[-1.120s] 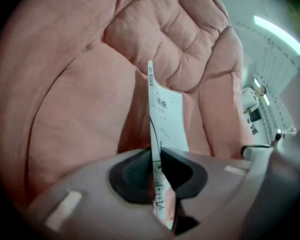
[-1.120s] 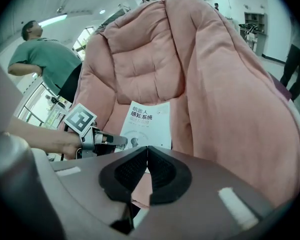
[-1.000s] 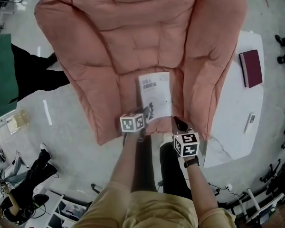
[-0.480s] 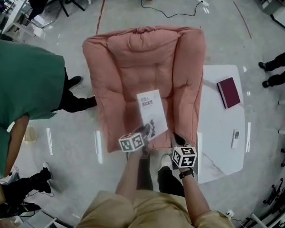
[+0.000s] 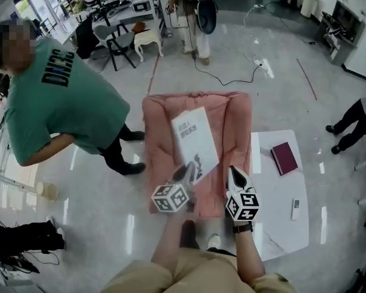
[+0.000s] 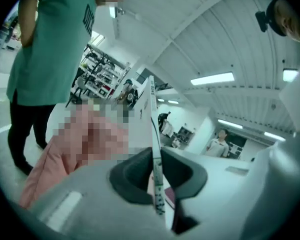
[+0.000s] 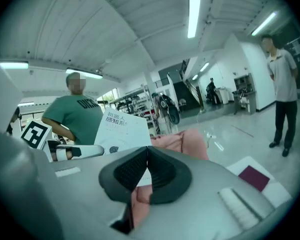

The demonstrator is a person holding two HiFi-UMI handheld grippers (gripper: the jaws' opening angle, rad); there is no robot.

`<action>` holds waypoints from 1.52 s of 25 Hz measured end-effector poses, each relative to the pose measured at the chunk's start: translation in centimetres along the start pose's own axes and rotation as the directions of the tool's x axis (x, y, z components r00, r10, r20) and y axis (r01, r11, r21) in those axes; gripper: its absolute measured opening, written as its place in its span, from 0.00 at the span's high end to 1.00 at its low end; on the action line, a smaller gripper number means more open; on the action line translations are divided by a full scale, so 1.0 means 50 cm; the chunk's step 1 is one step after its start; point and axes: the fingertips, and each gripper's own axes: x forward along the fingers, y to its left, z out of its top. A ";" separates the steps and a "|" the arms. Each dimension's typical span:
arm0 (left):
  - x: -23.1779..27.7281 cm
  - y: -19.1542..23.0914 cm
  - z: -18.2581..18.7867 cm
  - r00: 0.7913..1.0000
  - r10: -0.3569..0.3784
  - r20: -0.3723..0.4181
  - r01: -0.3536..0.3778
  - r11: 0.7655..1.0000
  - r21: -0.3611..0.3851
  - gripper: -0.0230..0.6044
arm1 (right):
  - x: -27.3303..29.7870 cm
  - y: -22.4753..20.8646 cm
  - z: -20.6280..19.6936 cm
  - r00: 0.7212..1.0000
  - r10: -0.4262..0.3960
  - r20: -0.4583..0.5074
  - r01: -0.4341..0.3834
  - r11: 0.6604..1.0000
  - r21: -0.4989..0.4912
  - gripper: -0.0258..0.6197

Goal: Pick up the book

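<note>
The left gripper (image 5: 184, 174), at lower centre of the head view, has its fingers (image 6: 135, 176) nearly closed and clamped on the lower edge of the white book (image 5: 195, 140). In the left gripper view the book shows edge-on, standing upright in the narrow gap between the two pads. In the head view its printed cover faces up and leans toward the upper left, and the book lies in front of the pink armchair (image 5: 235, 124) at mid-frame.

The right gripper (image 5: 235, 177) is just to the right of the left one, apart from the book, with its tips pressed together and nothing between them.

A white counter (image 5: 274, 224) stands against the armchair's right side and carries a dark red book (image 5: 285, 158) and a small remote (image 5: 296, 208). A person in a green shirt (image 5: 61, 102) stands at the left of the frame, beside the armchair.
</note>
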 end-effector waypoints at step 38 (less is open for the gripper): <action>-0.274 -0.362 0.170 0.946 0.009 0.323 -0.155 0.891 0.428 0.90 | -0.345 0.132 0.254 0.947 0.132 0.291 -0.040 0.952 -0.303 0.95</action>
